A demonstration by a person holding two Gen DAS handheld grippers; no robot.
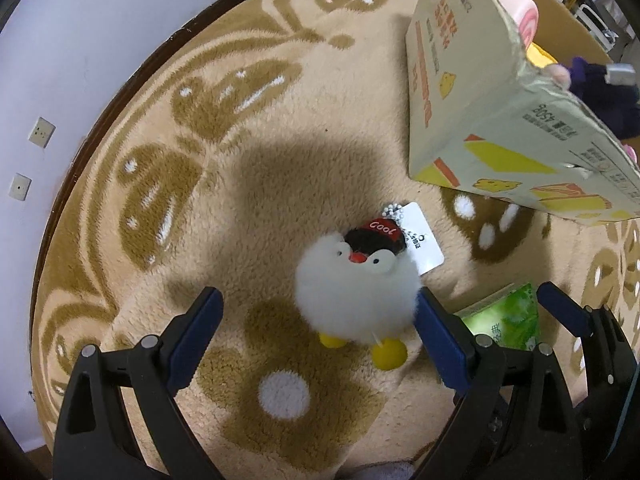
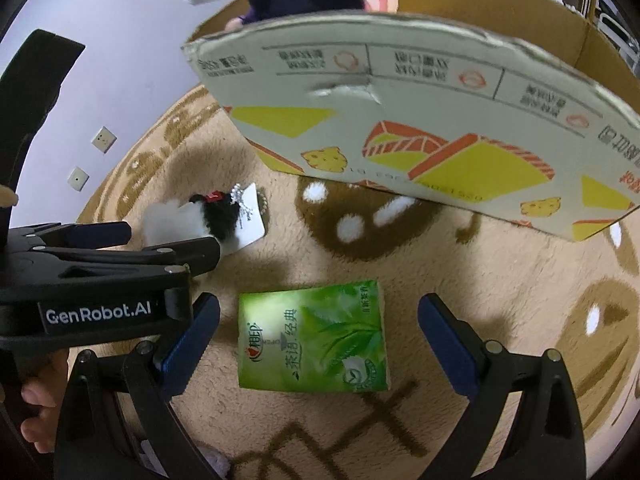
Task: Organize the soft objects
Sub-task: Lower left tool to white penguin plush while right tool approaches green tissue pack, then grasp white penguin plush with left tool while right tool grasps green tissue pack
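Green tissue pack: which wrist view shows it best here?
The right wrist view. The green tissue pack lies flat on the rug, whole and label readable, between the open right gripper. The left wrist view catches only one corner, hidden behind a gripper finger.

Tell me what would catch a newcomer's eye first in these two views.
Probably the fluffy white penguin plush with a red "Cool" cap, lying on the beige patterned rug between the open fingers of the left gripper. Next, the bright green tissue pack lying flat in front of the open right gripper. Behind both looms a printed cardboard box with other soft toys inside.
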